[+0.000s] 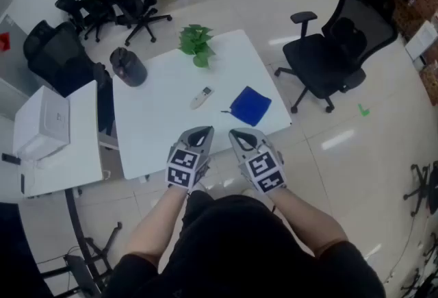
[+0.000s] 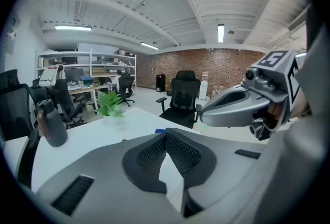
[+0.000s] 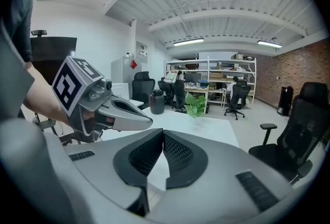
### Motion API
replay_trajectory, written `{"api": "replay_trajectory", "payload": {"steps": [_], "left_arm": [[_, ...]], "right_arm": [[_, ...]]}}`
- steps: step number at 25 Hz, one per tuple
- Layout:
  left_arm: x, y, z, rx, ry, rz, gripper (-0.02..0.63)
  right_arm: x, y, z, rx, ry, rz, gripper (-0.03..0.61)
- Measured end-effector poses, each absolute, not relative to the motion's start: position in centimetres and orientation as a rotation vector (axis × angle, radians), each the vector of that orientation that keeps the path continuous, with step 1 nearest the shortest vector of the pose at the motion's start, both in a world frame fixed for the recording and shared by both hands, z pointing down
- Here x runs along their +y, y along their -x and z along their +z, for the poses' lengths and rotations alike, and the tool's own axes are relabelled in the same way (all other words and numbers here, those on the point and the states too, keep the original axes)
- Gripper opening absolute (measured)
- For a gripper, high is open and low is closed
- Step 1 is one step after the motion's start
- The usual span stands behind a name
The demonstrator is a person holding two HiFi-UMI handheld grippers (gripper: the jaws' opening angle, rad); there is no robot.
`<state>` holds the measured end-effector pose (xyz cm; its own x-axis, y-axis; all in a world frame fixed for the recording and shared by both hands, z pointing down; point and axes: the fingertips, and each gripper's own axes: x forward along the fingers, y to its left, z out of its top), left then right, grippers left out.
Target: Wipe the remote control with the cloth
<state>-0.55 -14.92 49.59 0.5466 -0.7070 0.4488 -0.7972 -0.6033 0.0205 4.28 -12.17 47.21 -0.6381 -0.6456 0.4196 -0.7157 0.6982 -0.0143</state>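
Remote (image 1: 202, 97) lay on desk (image 1: 164, 127), long axis near-left to far-right; left hand-held gripper (image 1: 200, 132) and right hand-held gripper (image 1: 239, 133) were closed, empty

remote (image 1: 201, 97) detail too small; cloth (image 2: 160, 131) mostly hidden

Shows a white table (image 1: 164, 118) bearing a green plant (image 1: 196, 44), a dark flask (image 1: 128, 66), a remote control (image 1: 201, 97) and, near its right, a blue cloth (image 1: 250, 105).

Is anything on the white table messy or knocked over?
No, nothing stands out. The remote and the cloth lie flat, a little apart. The plant and the jug stand upright.
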Motion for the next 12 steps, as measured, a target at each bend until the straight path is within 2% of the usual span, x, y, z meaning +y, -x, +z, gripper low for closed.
{"api": "replay_trajectory", "payload": {"steps": [4,9,12], "left_arm": [[-18.6,2.7,51.2,-1.337,-2.53,0.655,0.0],[-24.4,5.5,54.6,-1.361,-2.466,0.708,0.095],[-28.5,7.0,57.8,-1.341,-2.429,0.785,0.182]], "right_arm": [[-13.9,-4.1,48.1,-2.517,-1.038,0.264,0.005],[-18.2,-3.2,50.0,-2.465,-1.05,0.303,0.005],[-21.5,-2.5,51.3,-2.417,-1.067,0.352,0.005]]}}
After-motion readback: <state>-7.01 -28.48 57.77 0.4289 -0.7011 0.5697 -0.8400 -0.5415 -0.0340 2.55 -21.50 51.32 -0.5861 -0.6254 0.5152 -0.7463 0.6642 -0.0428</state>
